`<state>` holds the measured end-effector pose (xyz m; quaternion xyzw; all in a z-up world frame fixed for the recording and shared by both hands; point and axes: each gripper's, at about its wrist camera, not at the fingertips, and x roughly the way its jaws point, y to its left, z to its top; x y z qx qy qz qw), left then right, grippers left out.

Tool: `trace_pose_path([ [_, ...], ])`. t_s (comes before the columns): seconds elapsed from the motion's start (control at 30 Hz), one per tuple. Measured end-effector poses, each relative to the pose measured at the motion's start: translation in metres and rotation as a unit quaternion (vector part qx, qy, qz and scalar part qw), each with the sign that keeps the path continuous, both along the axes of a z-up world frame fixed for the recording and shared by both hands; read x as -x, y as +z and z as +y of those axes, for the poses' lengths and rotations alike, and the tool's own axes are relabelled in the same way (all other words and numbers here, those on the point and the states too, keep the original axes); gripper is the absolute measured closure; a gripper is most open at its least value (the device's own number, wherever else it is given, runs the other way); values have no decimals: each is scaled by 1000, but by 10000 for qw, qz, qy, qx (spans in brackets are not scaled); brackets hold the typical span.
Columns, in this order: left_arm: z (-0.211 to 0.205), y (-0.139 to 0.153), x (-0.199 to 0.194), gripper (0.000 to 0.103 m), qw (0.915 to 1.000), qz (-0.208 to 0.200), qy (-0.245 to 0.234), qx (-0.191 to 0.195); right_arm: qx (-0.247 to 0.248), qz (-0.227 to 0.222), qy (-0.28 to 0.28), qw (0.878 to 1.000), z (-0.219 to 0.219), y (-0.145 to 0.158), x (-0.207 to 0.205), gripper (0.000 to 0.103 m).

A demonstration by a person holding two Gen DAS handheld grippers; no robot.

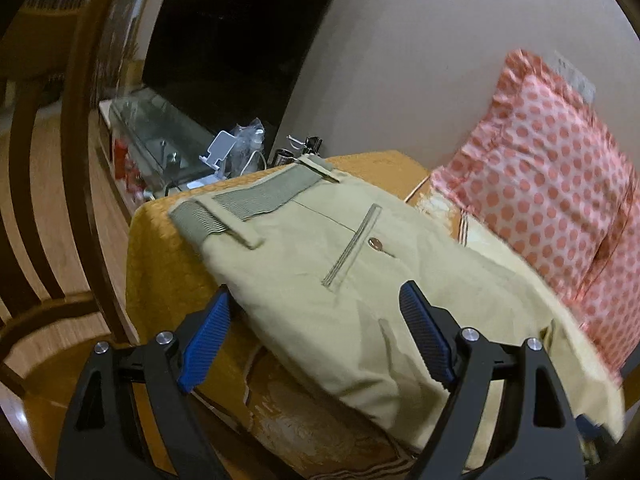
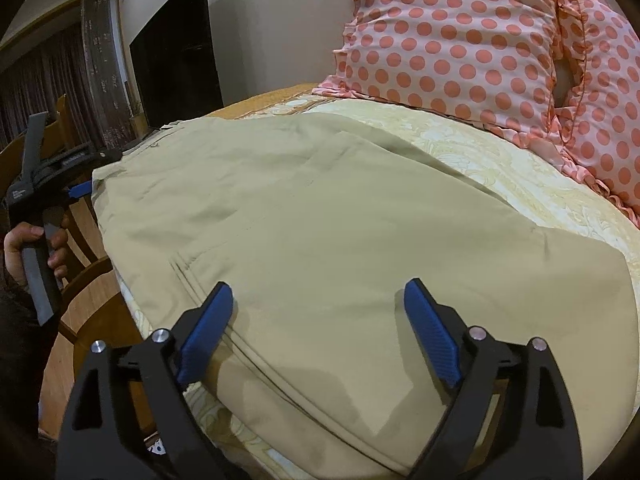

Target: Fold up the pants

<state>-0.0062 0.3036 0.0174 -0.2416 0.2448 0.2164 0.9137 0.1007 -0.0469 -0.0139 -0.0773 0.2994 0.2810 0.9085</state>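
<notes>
Only the left wrist view shows the waistband (image 1: 256, 196) and button (image 1: 375, 243) of the pants (image 1: 320, 264) on the bed (image 1: 160, 248); left gripper (image 1: 316, 300) and right gripper (image 2: 318, 300) hover spread, holding nothing, beside a pillow (image 2: 460, 40).

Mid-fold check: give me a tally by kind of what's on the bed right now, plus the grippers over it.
Khaki pants: 1
Pink polka-dot pillows: 2, the second beside the first
Yellow patterned bedspread: 1
Grippers: 2, left gripper and right gripper, both open above the pants
Total: 6
</notes>
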Motion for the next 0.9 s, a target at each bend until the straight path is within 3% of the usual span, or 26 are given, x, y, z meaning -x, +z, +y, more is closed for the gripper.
trace_pose_path([
  [0.33, 5, 3, -6, 18, 9998, 111, 154, 97, -47, 8, 42, 10000, 1, 0, 0, 12],
  [0.43, -1, 4, -7, 18, 9982, -69, -233, 551, -60, -1, 61, 10000, 2, -1, 0, 11],
  [0.57, -10, 7, -6, 18, 9883, -468, -797, 1216, -74, -5, 85, 9999, 1, -1, 0, 10],
  [0.67, -4, 12, -2, 19, 9800, -832, -923, 1552, -91, -9, 89, 9999, 1, -1, 0, 10],
  [0.83, 35, -1, -7, 40, 9677, -829, -447, 2340, -131, -17, 95, 9999, 0, -1, 1, 10],
  [0.9, 43, -10, -5, 59, 9594, -832, -277, 2680, -143, -24, 92, 9999, 1, -1, 1, 10],
])
